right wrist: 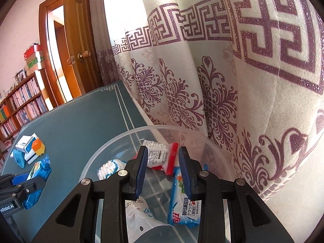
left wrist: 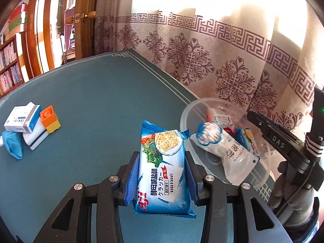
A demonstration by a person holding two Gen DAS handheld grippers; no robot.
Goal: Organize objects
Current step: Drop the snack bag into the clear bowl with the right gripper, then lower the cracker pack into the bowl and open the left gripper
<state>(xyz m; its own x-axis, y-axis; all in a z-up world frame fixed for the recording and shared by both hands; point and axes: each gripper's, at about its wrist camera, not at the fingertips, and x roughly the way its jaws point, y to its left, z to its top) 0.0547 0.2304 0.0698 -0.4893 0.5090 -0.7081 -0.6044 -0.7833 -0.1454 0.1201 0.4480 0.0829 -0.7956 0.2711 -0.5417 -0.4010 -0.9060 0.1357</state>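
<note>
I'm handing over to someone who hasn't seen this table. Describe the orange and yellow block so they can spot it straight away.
On the green table, look to the far left, away from the clear plastic bowl by the curtain, where a small cluster of items sits. The block lies at that cluster's right edge, against the white sponge and beside the medicine box. It alone is bright orange over yellow, with a round stud mark.

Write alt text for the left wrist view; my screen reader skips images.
The left gripper grips a blue cracker pack above a teal table. A clear bowl of snack packets sits to its right; boxes and a cloth lie far left.
</note>
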